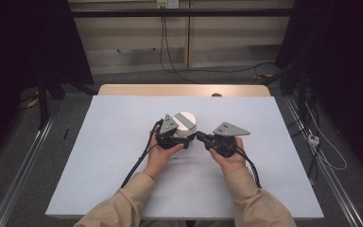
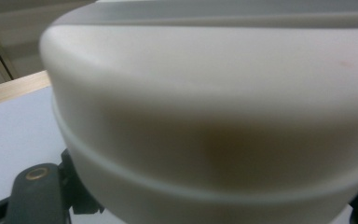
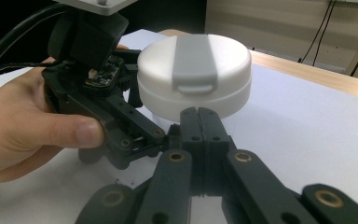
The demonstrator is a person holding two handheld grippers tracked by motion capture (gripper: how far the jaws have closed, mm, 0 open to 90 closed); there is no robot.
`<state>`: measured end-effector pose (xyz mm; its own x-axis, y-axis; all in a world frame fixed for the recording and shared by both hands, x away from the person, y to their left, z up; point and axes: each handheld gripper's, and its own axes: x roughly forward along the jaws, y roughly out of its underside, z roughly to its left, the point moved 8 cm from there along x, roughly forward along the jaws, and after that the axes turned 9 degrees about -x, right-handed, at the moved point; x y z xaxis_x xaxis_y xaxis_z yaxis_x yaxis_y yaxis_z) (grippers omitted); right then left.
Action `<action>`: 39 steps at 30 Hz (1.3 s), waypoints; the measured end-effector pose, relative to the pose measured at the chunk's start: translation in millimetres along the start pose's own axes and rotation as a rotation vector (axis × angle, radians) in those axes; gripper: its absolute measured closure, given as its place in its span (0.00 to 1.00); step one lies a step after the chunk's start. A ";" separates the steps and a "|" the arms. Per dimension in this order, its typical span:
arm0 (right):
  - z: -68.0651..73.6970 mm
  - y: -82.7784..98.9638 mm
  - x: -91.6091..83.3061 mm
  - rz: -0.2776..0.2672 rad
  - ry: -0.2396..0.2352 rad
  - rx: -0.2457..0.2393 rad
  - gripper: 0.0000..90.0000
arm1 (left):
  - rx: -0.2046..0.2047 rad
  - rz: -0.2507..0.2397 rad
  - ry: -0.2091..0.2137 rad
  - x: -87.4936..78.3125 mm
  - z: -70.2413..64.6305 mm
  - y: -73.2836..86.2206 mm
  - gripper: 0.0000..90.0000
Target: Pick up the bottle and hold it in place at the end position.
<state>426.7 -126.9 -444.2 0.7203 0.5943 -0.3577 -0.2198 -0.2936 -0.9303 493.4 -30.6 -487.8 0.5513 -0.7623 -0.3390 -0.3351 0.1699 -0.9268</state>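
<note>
Near the middle of the table [image 1: 123, 156], slightly toward its far edge, sat a round white container [image 1: 185, 123] with a grey flip tab [image 3: 195, 60] across its lid. Container stood upright on the pale table sheet; a lid seam ran around its side in the left gripper view.

Left hand-held gripper [image 1: 176, 140] was on the container's left-near side, its jaws spread around the body; the right gripper view showed one black arm running beside the container's lower wall, and the left gripper view had the white wall pressed right up to the lens. Whether the jaws were actually clamping could not be told, contact was hidden. Left hand [image 3: 32, 126] wrapped the gripper body.

Right hand-held gripper [image 3: 199, 122] was at the container's near-right side, jaws pressed together with nothing between, tips just in front of and below the tab's free end. Right hand [image 1: 230, 161] held it from the near side.

Judgement: the step looked like opening the lid, left steadying, right working the tab. To do it well, the left should hold the body below the seam, not the lid, firmly so the container would not slide or tip. The closed right tips should come under the tab lip and lift straight up, not push sideways.

Beyond the table: grey floor, cables, dark frame, wall.
</note>
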 end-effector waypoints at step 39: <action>1.2 -18.2 9.2 -0.049 -0.010 0.010 1.00 | 0.013 0.005 -0.008 0.4 -0.6 0.5 0.21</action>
<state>436.5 -115.2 -430.6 0.7241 0.6151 -0.3120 -0.1904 -0.2565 -0.9476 493.0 -31.2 -488.3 0.5559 -0.7564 -0.3447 -0.3276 0.1818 -0.9272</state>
